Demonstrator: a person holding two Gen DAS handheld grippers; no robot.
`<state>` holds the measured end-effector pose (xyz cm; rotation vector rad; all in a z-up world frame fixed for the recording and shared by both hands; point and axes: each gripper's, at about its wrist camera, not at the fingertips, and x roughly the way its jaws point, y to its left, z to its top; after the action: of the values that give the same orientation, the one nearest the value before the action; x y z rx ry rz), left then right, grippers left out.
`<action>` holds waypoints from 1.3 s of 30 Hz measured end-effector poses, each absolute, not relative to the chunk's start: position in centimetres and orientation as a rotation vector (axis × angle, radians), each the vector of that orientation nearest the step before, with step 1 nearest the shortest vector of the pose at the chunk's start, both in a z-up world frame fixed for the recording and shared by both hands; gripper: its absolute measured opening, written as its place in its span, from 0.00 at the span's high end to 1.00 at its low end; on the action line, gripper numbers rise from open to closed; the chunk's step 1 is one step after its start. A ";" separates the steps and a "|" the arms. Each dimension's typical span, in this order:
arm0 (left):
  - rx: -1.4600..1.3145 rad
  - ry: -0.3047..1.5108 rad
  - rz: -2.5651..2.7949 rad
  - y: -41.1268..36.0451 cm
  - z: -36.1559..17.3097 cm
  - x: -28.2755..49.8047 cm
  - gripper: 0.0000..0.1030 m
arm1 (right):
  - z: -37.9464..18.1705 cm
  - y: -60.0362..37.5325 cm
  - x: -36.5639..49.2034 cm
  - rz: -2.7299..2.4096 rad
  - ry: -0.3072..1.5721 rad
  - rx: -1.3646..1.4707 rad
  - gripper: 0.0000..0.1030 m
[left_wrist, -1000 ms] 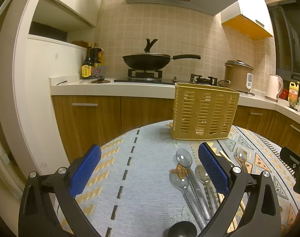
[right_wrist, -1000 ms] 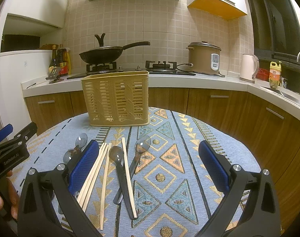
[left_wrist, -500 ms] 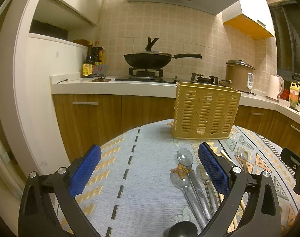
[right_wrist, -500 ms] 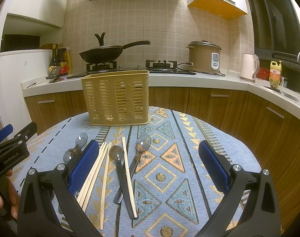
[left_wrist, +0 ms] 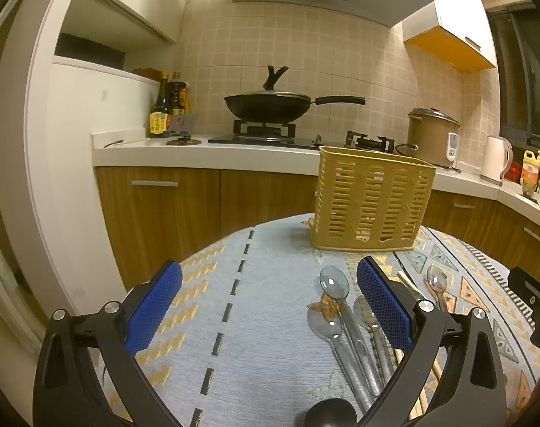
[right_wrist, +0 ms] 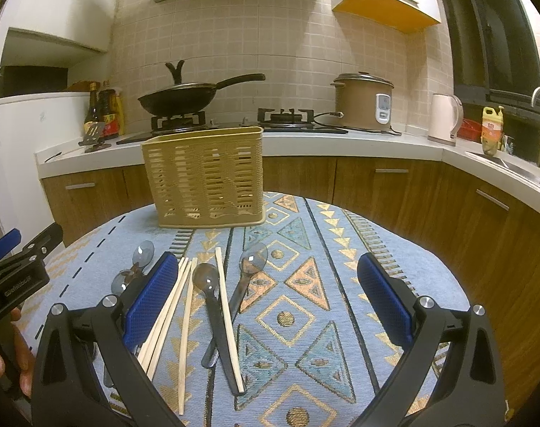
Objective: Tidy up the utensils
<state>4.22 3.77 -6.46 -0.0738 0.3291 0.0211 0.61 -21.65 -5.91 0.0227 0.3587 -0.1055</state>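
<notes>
A yellow slotted utensil basket [left_wrist: 371,201] [right_wrist: 205,176] stands upright at the far side of a round table. In front of it lie several clear-bowled spoons [left_wrist: 335,284] [right_wrist: 253,259] and several wooden chopsticks [right_wrist: 186,311]; a dark spoon [right_wrist: 207,284] lies among the chopsticks. My left gripper [left_wrist: 270,306] is open and empty, above the cloth left of the spoons. My right gripper [right_wrist: 266,299] is open and empty, above the spoons and chopsticks. The left gripper also shows at the right wrist view's left edge [right_wrist: 13,267].
The table carries a patterned blue-and-gold cloth [right_wrist: 305,284]. Behind it runs a kitchen counter [left_wrist: 205,153] with a black wok [left_wrist: 270,106], sauce bottles [left_wrist: 159,110], a brown rice cooker [right_wrist: 364,101] and a white kettle [right_wrist: 444,117]. A black ladle bowl [left_wrist: 330,414] lies at the near edge.
The left view has shifted slightly, with the basket sitting a little lower and further right. The right gripper and the utensils have not moved.
</notes>
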 end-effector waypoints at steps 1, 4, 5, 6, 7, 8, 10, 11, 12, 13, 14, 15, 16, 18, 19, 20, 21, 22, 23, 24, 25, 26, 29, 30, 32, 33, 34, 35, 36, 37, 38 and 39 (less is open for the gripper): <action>-0.079 0.330 0.020 3.9 -6.5 4.2 0.07 | -5.9 -21.8 0.6 -0.112 0.357 0.027 0.06; -0.102 0.338 0.006 4.3 -6.5 4.4 0.07 | -6.0 -22.1 0.2 -0.138 0.329 0.053 0.06; -0.110 0.344 -0.002 4.4 -6.5 4.4 0.07 | -6.0 -22.3 -0.1 -0.137 0.314 0.066 0.06; -0.123 0.356 -0.020 4.6 -6.6 4.6 0.07 | -6.1 -22.5 -0.4 -0.128 0.292 0.083 0.06; -0.133 0.365 -0.029 4.8 -6.6 4.8 0.07 | -6.1 -22.6 -0.7 -0.123 0.275 0.095 0.06; -0.145 0.377 -0.038 5.0 -6.7 4.9 0.07 | -6.0 -22.7 -0.8 -0.127 0.272 0.100 0.06; -0.159 0.403 -0.059 5.4 -6.9 5.1 0.07 | -5.9 -22.9 -0.5 -0.127 0.289 0.102 0.06; -0.154 0.415 -0.063 5.5 -7.0 5.1 0.07 | -6.0 -22.9 -0.2 -0.128 0.312 0.102 0.06; -0.141 0.433 -0.065 5.7 -7.0 5.1 0.07 | -6.0 -22.9 0.1 -0.127 0.327 0.100 0.06; -0.132 0.449 -0.069 5.8 -6.9 5.2 0.07 | -6.1 -22.9 0.3 -0.121 0.344 0.098 0.06; -0.123 0.471 -0.074 6.0 -6.9 5.2 0.08 | -6.1 -22.8 0.6 -0.117 0.363 0.090 0.06; -0.114 0.492 -0.077 6.1 -6.8 5.2 0.08 | -6.1 -22.6 0.8 -0.121 0.377 0.081 0.06; -0.107 0.512 -0.081 6.2 -6.7 5.1 0.08 | -6.2 -22.4 1.1 -0.130 0.399 0.064 0.06; -0.089 0.567 -0.098 6.3 -6.8 5.0 0.10 | -6.3 -22.1 1.8 -0.147 0.453 0.031 0.06; -0.082 0.615 -0.119 6.3 -7.0 5.1 0.13 | -6.3 -22.0 2.2 -0.169 0.485 0.014 0.06; -0.074 0.674 -0.141 6.2 -7.2 5.2 0.17 | -6.4 -21.9 2.8 -0.199 0.536 -0.007 0.06; -0.068 0.731 -0.165 6.1 -7.5 5.2 0.20 | -6.5 -22.1 3.5 -0.203 0.593 -0.017 0.06; -0.065 0.768 -0.182 5.9 -7.8 5.1 0.24 | -6.6 -22.2 4.1 -0.189 0.644 -0.019 0.06; -0.060 0.824 -0.210 5.6 -8.2 5.1 0.25 | -6.7 -22.4 4.6 -0.172 0.683 -0.017 0.06; -0.065 0.878 -0.250 5.4 -8.7 5.1 0.26 | -6.8 -22.7 5.2 -0.146 0.733 -0.011 0.06; -0.072 0.912 -0.279 5.2 -9.1 5.0 0.28 | -6.9 -23.0 5.7 -0.109 0.769 0.000 0.06; -0.082 0.953 -0.315 5.0 -9.5 5.0 0.31 | -6.9 -23.2 6.0 -0.080 0.788 0.009 0.06; -0.086 1.031 -0.389 4.0 -10.1 4.7 0.32 | -6.7 -24.2 7.9 -0.005 0.875 0.032 0.06; -0.071 1.046 -0.394 3.7 -10.1 4.7 0.32 | -6.7 -24.2 8.6 0.016 0.903 0.034 0.06; -0.031 1.074 -0.402 2.8 -10.6 4.5 0.34 | -6.6 -24.4 10.0 0.057 0.947 0.043 0.09; -0.017 1.085 -0.399 2.6 -10.7 4.6 0.36 | -6.5 -24.3 10.6 0.069 0.966 0.042 0.16; 0.001 1.096 -0.393 2.2 -11.0 4.6 0.39 | -6.5 -24.2 11.3 0.076 0.982 0.035 0.24; 0.017 1.108 -0.385 1.9 -11.0 4.6 0.42 | -6.5 -23.9 12.1 0.080 0.996 0.024 0.26; 0.036 1.117 -0.372 1.6 -11.4 4.6 0.44 | -6.7 -23.7 12.5 0.079 1.001 0.015 0.32; 0.049 1.118 -0.363 1.5 -11.4 4.8 0.45 | -6.7 -23.6 13.2 0.078 1.010 0.011 0.36; 0.065 1.113 -0.355 1.3 -11.4 4.7 0.45 | -6.9 -23.6 14.2 0.084 1.029 0.021 0.38; 0.078 1.114 -0.346 1.2 -11.4 4.8 0.45 | -7.0 -23.7 14.8 0.086 1.042 0.033 0.42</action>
<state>4.76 1.18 -11.35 0.0785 1.1136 -0.3463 14.78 -23.69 -7.04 0.0327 1.0422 0.0863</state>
